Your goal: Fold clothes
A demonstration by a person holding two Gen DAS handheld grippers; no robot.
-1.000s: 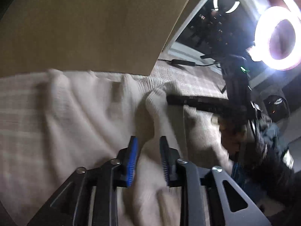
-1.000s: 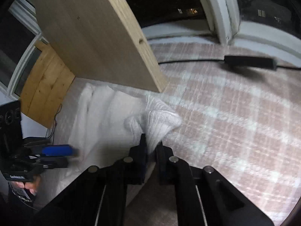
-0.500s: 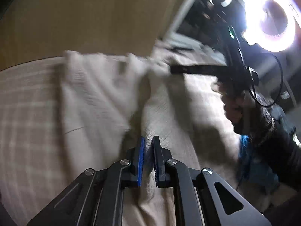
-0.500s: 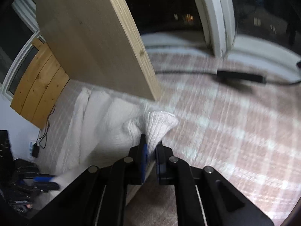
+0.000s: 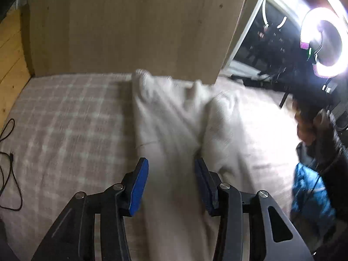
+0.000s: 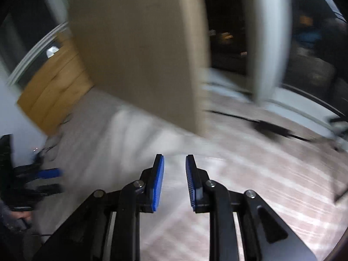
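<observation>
On the plaid bedcover (image 5: 65, 117), centre of the left wrist frame: cream knit sweater (image 5: 174, 117), rumpled, lying lengthwise from the wooden board (image 5: 134, 26) at top down toward the lower edge. Sleeve or side panel already doubled over along its right half.

Left gripper (image 5: 171, 174): released, jaws just been opening, blue pads straddling a ridge of the knit, not pressing it. Right gripper (image 6: 174, 169): released too, jaws just been opening, nothing between them; only bedcover and blurred sweater edge (image 6: 130, 134) ahead, lower centre of the right wrist frame.

Step in hand, by judgement: letting go after a fold, then repositioning. To do well: lift clear straight off the cloth so pads do not drag the fold; smooth the ridge flat; next pinch at hem corners, both sides level, before folding across.

Black cable (image 5: 8, 165) at far left, well apart from the sweater. Ring light (image 5: 324, 43) upper right.

Containers: none in view.
</observation>
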